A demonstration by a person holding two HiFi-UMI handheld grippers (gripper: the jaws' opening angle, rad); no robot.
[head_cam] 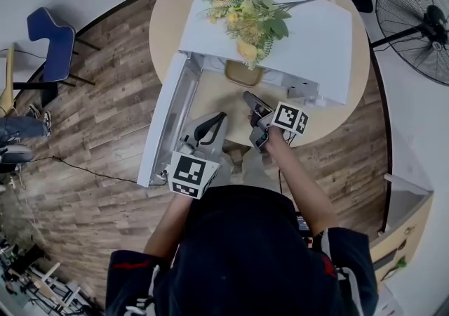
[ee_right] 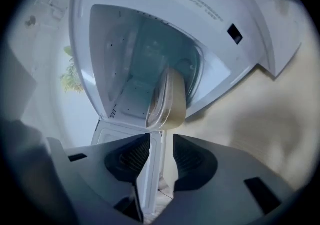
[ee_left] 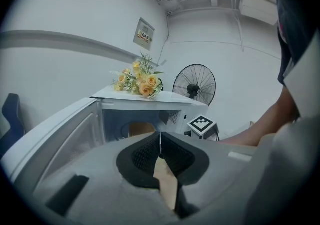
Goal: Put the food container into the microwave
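Head view check: find food container point(head_cam: 243, 72) seated inside microwave point(head_cam: 309, 34) cavity; note left claw point(head_cam: 223, 117) pressed together on nothing, right claw point(head_cam: 248, 96) slightly parted and empty, both just outside microwave's front; judge placement done, door point(head_cam: 163, 125) unclosed.

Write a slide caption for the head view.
Food container inside the open microwave, flowers on top; left gripper and right gripper hover just outside.
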